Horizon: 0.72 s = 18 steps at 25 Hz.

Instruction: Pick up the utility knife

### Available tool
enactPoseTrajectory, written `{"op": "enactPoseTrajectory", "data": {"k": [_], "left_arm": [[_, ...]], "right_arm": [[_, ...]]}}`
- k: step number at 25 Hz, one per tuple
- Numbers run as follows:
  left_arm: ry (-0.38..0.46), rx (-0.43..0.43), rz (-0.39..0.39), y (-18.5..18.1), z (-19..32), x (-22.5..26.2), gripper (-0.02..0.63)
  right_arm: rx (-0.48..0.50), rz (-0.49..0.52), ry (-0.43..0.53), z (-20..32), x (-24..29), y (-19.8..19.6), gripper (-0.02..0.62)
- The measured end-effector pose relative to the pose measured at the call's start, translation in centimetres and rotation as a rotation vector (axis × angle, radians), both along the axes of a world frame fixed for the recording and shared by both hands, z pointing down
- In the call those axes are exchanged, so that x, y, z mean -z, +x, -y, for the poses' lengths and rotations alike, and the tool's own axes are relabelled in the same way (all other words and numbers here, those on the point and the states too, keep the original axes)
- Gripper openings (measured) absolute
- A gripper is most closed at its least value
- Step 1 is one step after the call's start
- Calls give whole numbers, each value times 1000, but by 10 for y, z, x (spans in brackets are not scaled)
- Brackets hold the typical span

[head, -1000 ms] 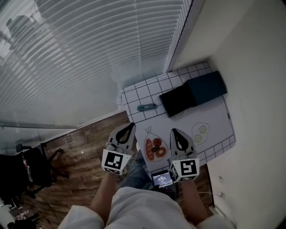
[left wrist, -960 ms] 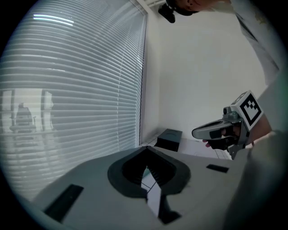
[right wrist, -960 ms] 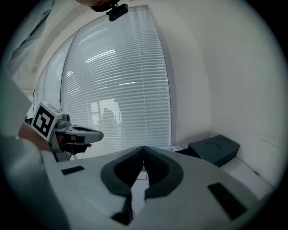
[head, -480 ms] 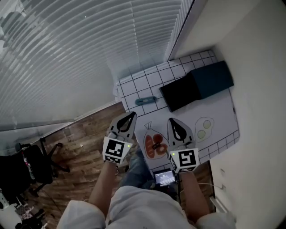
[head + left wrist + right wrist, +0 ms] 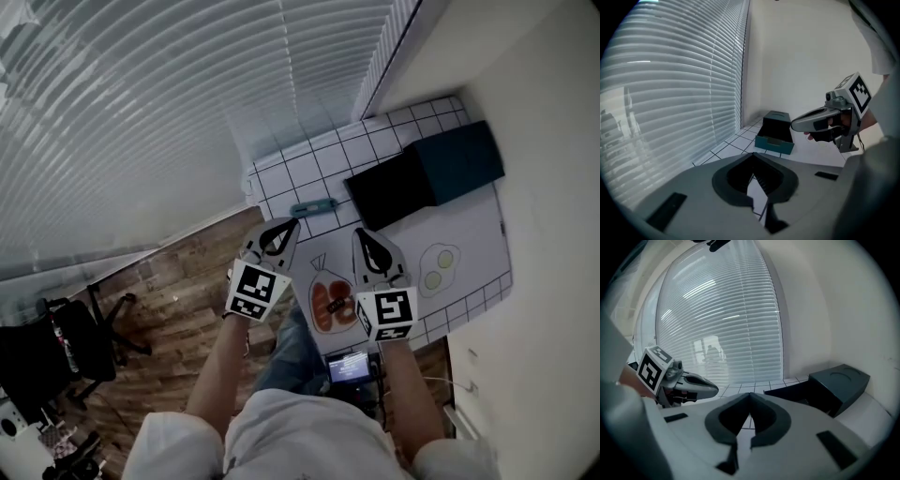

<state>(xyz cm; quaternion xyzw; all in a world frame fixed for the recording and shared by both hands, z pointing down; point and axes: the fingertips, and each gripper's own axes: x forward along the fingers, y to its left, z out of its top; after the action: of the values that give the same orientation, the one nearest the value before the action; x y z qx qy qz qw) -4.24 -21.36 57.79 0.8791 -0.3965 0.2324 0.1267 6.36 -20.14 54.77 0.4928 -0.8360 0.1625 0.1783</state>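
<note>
Wooden floor [image 5: 169,281] fills the lower left of the head view, with a black office chair [image 5: 56,347] standing on it well off to the left. Nearest the person, a small lit screen [image 5: 349,367] sits just at the near edge of the white table mat [image 5: 473,230]. Above that edge both forearms reach forward side by side. The left gripper [image 5: 285,224] has its jaws pressed together with nothing between them, as its own view shows, where the tips meet in a point [image 5: 752,155]. The right gripper [image 5: 363,233] is likewise clenched on nothing, tips touching [image 5: 750,394]. Each gripper shows in the other's view, held level with it and apart from it. Between and under them the mat carries a printed picture of meat [image 5: 330,305], and to the right a printed pair of fried eggs [image 5: 438,268]. Beyond the left gripper's tips, clear of both grippers, the utility knife [image 5: 312,206] lies flat on the gridded part of the mat, near the table's left edge. Just to its right lies a black tray [image 5: 389,192], joined on its far right to a dark teal box [image 5: 459,159]. Farthest off, pale window blinds [image 5: 141,112] cover the wall behind the table.
</note>
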Motion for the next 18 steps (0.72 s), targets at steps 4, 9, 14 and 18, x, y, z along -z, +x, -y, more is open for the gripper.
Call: {"op": "enactPoseTrajectory", "data": {"k": [4,9,14,18], "left_arm": [[-23,-25,32,1,5,-16,6],[-16,-38,65,0,14,-23,6],[-7,-79,87,2,16,-33,8],[5,-150,146,9,17,-42,18]], "right_arm": [[13,-13,-26,8,-12,-7,6],[20,-17,-41,14,-21,-14,6],[22,-24,-57,17,-29,-18,6],[4,-19,-66,19,-32,-15,6]]}}
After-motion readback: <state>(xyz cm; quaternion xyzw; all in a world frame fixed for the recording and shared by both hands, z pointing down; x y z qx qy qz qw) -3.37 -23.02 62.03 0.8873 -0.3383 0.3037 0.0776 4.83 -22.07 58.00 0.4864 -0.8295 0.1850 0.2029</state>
